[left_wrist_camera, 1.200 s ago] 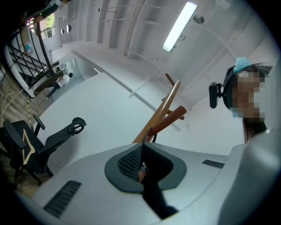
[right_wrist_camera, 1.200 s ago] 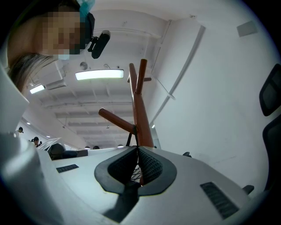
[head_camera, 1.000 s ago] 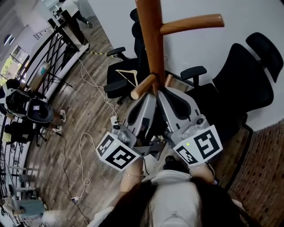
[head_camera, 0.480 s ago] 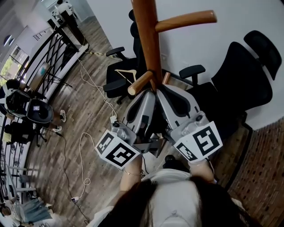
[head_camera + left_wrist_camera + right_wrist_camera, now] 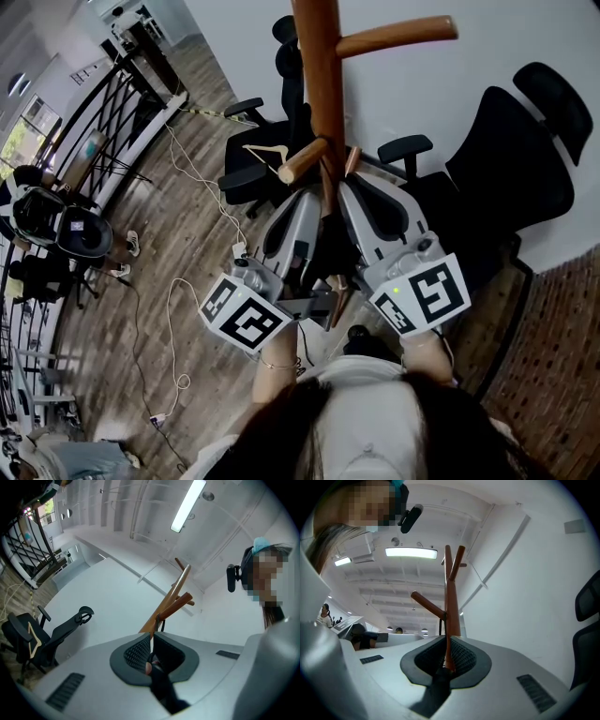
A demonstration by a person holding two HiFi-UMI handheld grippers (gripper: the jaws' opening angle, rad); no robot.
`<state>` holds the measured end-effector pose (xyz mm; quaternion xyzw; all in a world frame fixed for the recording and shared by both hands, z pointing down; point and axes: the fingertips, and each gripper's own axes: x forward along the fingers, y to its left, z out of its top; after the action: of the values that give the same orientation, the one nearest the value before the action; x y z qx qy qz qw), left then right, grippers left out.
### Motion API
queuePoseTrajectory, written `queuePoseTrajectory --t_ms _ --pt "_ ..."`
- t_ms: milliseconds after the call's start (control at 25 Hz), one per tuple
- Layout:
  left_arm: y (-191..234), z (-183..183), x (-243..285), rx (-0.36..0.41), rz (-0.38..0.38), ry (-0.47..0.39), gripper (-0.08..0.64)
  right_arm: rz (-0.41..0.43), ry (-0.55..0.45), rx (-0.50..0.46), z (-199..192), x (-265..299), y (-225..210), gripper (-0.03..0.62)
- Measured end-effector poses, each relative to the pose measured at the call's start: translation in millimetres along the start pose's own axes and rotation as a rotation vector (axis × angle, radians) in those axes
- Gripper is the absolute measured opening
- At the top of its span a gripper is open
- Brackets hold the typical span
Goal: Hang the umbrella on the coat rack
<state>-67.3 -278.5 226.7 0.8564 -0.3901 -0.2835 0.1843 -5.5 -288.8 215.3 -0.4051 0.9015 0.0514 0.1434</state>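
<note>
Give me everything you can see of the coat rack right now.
The coat rack is a round, reddish-brown wooden pole standing upright near the white wall, among black office chairs. Pegs angle upward from it: a long one high up, shorter ones lower. A dark strap hangs over one lower peg where it joins the pole.

The coat rack (image 5: 319, 84) is a brown wooden pole with round pegs that slant upward. The umbrella (image 5: 158, 684) is dark and folded. It sits low beside the pole, below the pegs, held between the closed fingers of the left gripper (image 5: 151, 637) and the right gripper (image 5: 446, 641). Its thin dark loop (image 5: 162, 624) reaches up to one peg (image 5: 174, 604), close to the pole.
</note>
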Motion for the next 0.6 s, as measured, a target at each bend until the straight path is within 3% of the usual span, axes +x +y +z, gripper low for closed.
queuePoseTrajectory --t_ms 600 --pt "-12.6 -11.2 -23.7 0.053 0.038 0.038 0.014 -0.071 0.014 0.032 -0.2 -28.4 -2.2 0.04"
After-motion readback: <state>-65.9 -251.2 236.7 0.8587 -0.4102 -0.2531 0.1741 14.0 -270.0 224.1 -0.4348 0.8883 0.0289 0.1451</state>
